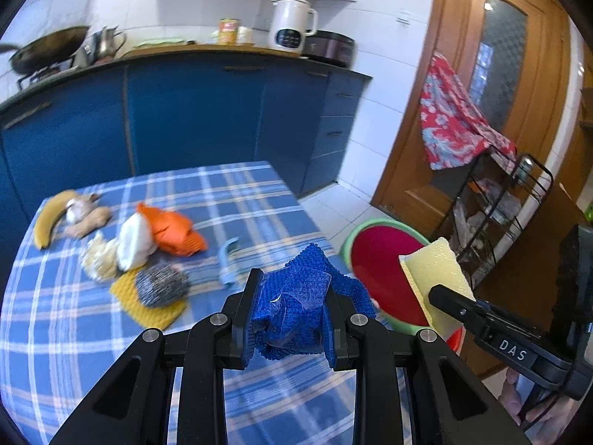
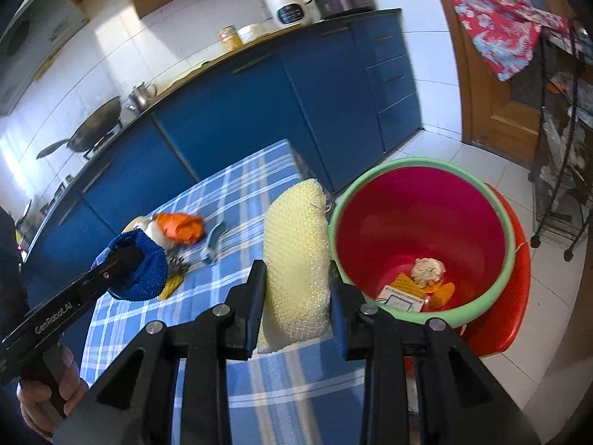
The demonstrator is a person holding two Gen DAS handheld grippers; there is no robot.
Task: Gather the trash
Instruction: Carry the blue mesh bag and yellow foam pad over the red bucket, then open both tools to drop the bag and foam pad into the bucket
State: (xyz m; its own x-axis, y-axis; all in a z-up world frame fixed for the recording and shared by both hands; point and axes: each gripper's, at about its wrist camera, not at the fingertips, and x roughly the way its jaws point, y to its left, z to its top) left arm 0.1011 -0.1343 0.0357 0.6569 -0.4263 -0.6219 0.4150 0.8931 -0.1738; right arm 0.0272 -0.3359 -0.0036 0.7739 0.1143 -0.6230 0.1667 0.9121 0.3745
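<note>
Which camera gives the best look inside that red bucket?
The right wrist view: it looks down into the red bucket, showing scraps at its bottom. The left wrist view catches only part of its rim and inner wall behind held items.

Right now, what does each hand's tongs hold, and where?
Left tongs: crumpled blue cloth, pinched mid-bunch. Right tongs: yellow sponge, clamped across its lower flat sides.

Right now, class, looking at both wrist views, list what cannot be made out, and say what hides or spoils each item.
- Bucket contents, left wrist view: hidden by the yellow sponge and the blue cloth.
- Small card in the bucket, right wrist view: print too small to read.
- Table near edge, both views: covered by the tool frames.
- Orange item, left wrist view: blurred.
</note>
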